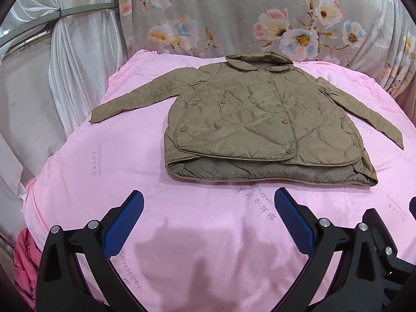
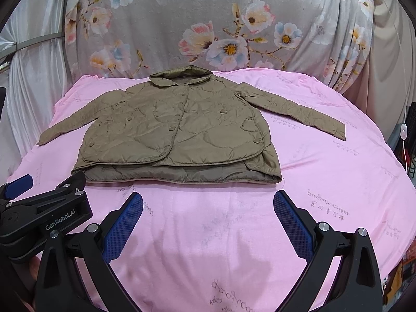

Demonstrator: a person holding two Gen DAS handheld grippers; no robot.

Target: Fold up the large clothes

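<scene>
Holding both grippers spread and empty — left (image 1: 208, 215), right (image 2: 208, 215) — we see the jacket (image 1: 249, 119) flat on the pink sheet (image 1: 130, 182), straight ahead, collar away, sleeves out sideways; each sleeve lies nearer its own-side gripper.

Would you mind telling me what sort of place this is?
Probably a bedroom at home: a brown quilted jacket lies spread on a pink bedsheet, with floral bedding piled behind and a white curtain beside.

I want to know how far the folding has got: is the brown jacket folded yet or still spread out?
Spread out. The brown jacket lies flat on the pink sheet, front buttoned, both sleeves stretched outward. Neither open gripper touches it.
</scene>
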